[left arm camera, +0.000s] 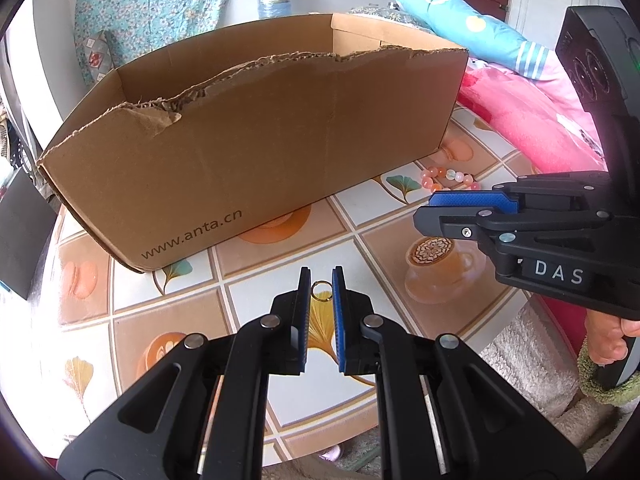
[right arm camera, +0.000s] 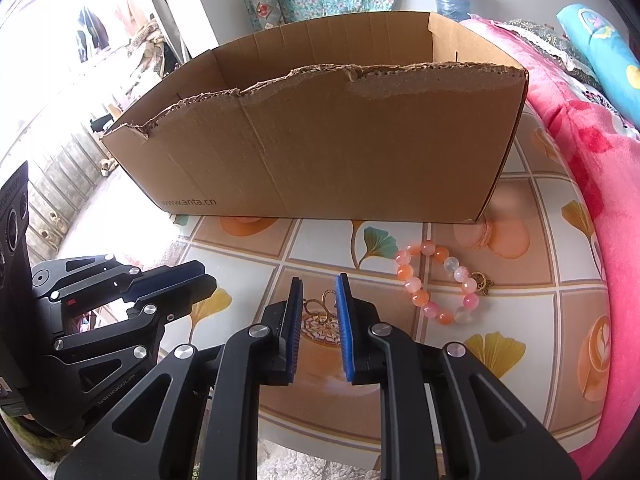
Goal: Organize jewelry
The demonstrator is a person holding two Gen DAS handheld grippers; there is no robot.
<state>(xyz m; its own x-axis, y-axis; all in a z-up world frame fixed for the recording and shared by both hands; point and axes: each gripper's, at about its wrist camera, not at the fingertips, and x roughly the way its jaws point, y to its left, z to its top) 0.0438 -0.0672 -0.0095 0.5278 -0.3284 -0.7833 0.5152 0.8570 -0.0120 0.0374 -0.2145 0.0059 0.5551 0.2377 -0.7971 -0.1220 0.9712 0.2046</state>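
Observation:
A small gold ring [left arm camera: 321,291] lies on the patterned tabletop between the tips of my left gripper [left arm camera: 321,280], whose jaws stand narrowly apart around it. A gold looped ornament [right arm camera: 320,306] lies between the tips of my right gripper [right arm camera: 319,286], also narrowly open around it. A pink, orange and white bead bracelet [right arm camera: 438,286] with a small gold charm lies to the right of the right gripper; it also shows in the left wrist view [left arm camera: 448,178]. An open cardboard box [left arm camera: 256,152] [right arm camera: 320,140] with a torn front edge stands behind everything.
The tabletop [left arm camera: 280,392] has a printed tile pattern of leaves and coffee cups. A pink blanket [right arm camera: 600,160] and blue pillow [left arm camera: 472,28] lie at the right. The right gripper [left arm camera: 444,210] shows in the left view, the left gripper [right arm camera: 176,286] in the right view.

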